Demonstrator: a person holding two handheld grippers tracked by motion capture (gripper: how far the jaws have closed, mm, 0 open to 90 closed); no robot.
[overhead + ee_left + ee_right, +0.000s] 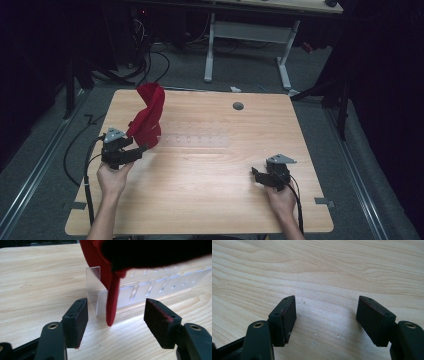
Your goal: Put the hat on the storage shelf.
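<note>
Jaws stand wide on the left gripper [142, 148], black pads flanking a hanging tail of the soft red cloth [112, 300] without pressing it, and the right gripper [256, 175] idles with its own jaws wide over bare, pale wood-grain worktop [317, 272]. Risk, I'd say: a snagged fold could topple the clear, slotted acrylic rack [140, 290] (light, slick plastic) on which the cloth drapes, at the worktop's left.

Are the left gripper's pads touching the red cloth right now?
Apart. The left gripper view shows the left gripper open, with bare table on both sides of the red cloth hanging between its pads.
</note>
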